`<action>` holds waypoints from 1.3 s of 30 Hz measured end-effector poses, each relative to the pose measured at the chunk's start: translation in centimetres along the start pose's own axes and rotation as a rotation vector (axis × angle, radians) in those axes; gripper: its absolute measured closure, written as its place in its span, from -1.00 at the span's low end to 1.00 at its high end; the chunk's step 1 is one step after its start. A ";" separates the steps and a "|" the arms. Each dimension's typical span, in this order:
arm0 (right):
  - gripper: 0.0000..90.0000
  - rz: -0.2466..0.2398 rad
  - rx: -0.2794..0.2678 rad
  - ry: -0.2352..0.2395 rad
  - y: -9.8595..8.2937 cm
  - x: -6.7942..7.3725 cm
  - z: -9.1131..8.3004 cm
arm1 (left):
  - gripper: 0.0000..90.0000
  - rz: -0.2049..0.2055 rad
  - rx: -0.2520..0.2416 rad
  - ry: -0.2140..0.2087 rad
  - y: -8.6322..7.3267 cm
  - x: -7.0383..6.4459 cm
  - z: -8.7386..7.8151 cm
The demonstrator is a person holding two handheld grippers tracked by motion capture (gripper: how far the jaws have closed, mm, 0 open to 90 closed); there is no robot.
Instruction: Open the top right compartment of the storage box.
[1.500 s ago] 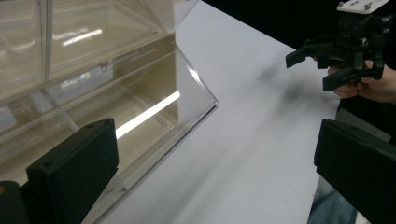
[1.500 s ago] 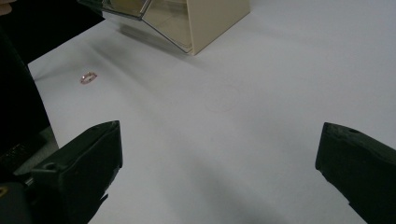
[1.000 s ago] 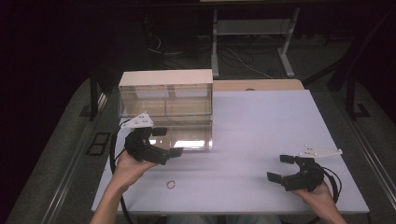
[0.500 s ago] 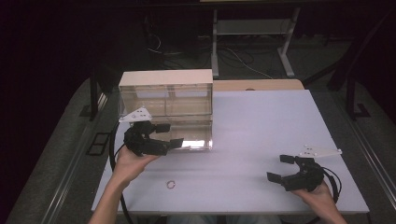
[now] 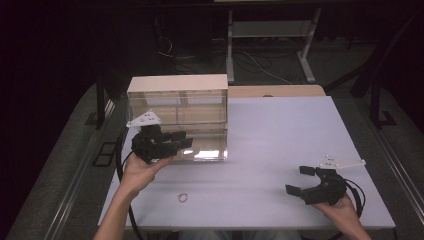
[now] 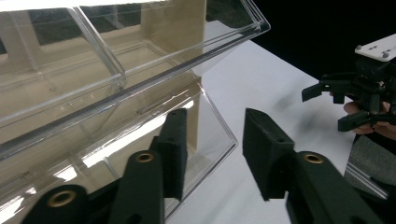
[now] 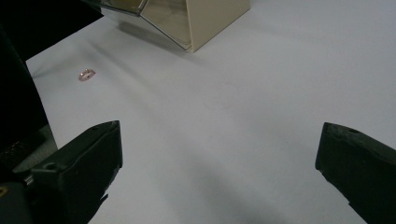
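A clear plastic drawer cabinet (image 5: 177, 107) with a beige frame stands at the back left of the white table (image 5: 280, 130). My left gripper (image 5: 184, 140) is open and held against the front of the lower clear drawer (image 6: 116, 140). In the left gripper view its fingertips (image 6: 175, 149) stand apart, with the drawer's front corner between and just beyond them. My right gripper (image 5: 297, 180) rests open near the table's front right, nothing between its jaws (image 7: 224, 154). A small pinkish ring (image 5: 183, 197) lies on the table in front of the cabinet.
The ring (image 7: 86, 73) lies far left of the right gripper's jaws, and the cabinet's corner (image 7: 205, 18) is beyond. The right gripper (image 6: 355, 100) appears far off in the left gripper view. Dark floor, cables and a metal stand (image 5: 270, 35) lie behind the table.
My left gripper has moved forward and up to the front of the cabinet's lower drawer. The right gripper has stayed in place.
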State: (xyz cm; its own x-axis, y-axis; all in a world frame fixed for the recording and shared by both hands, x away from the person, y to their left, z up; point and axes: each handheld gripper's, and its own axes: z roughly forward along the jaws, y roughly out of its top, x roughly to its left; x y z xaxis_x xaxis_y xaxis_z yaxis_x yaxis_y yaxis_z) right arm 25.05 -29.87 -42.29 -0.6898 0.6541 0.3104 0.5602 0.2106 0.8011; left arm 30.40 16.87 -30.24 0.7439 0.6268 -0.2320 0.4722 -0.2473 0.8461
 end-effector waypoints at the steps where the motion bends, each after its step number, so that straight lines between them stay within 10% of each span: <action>1: -0.98 0.001 0.001 0.001 0.0 0.0 0.0 | 0.44 -0.007 -0.002 0.000 0.1 -0.1 0.1; 11: -0.98 0.009 0.002 0.001 0.0 0.0 -0.1 | 0.97 -0.034 0.009 -0.008 1.1 0.7 0.5; 39: -0.98 0.019 0.008 0.002 -0.1 -0.1 -0.1 | 0.99 -0.048 -0.005 -0.010 1.8 1.6 -0.1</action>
State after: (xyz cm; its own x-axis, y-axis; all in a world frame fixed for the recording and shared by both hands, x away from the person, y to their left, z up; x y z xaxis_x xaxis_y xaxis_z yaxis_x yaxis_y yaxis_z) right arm 25.00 -30.00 -42.35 -0.6799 0.6564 0.3269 0.5772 0.2041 0.7907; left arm 32.41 17.49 -29.07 0.7254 0.6300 -0.2772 0.5050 -0.2136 0.8363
